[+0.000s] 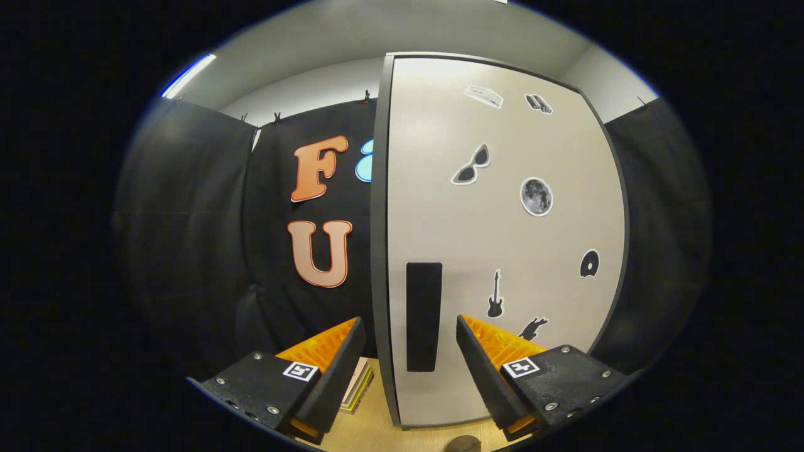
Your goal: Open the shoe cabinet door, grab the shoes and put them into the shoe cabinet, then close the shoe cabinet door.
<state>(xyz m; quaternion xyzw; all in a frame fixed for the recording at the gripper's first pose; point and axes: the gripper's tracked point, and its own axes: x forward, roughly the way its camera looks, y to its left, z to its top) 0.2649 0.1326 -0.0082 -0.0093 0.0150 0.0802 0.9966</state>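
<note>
Fingers of the gripper (411, 370) stand wide apart with nothing between them but air, aimed at the shoe cabinet door (502, 238), which looks shut. Just ahead, framed in the gap between the 2 fingers, runs 1 dark vertical handle (424, 317) near the door's left edge. No contact with it yet, so the opening step looks not yet begun.

Beyond the left finger, on the wooden floor (377, 427) by the door's lower left corner, lies a small flat stack (358, 384), perhaps books; what it is I cannot tell. A rounded brown thing (463, 444) sits on the floor below the door's bottom edge, cut off, possibly a shoe.

Risks, as I judge them: the handle is slim, so closing off-centre could let 1 finger slide past and pinch only the door face; a pull not following the hinge arc could slip the grip; the swinging door might also knock the stack.

Count: 1 door, 1 handle, 7 stickers (536, 196) on the door
</note>
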